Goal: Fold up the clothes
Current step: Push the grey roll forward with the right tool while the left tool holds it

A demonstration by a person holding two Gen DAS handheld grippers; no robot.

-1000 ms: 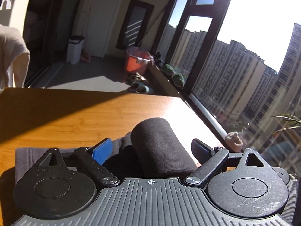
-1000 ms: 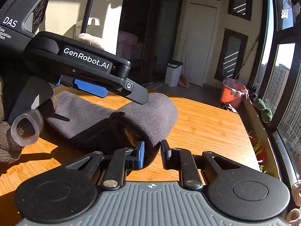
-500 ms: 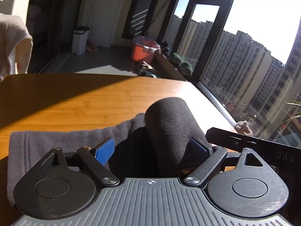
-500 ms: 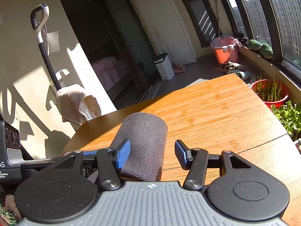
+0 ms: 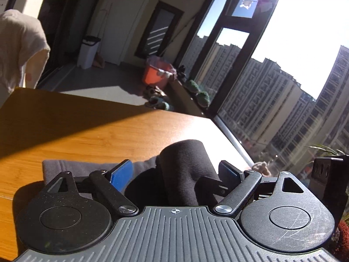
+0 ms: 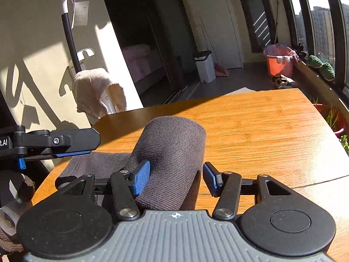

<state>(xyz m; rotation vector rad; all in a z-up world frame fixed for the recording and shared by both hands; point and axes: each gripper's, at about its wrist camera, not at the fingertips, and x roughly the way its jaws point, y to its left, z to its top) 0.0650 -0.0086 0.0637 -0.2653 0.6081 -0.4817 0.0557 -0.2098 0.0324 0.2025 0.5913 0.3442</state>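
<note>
Between the spread fingers of the right gripper [image 6: 176, 178] sits the rolled end of a grey garment [image 6: 172, 144] on the worktop [image 6: 261, 131]. The left gripper [image 5: 174, 172] straddles the same roll, fingers also apart, gripping nothing.

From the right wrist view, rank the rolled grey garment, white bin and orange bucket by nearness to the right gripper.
1. Rolled grey garment, between the open right gripper's fingers.
2. White bin, on the floor beyond the table.
3. Orange bucket, far right by the window; roughly as far as the bin.
</note>
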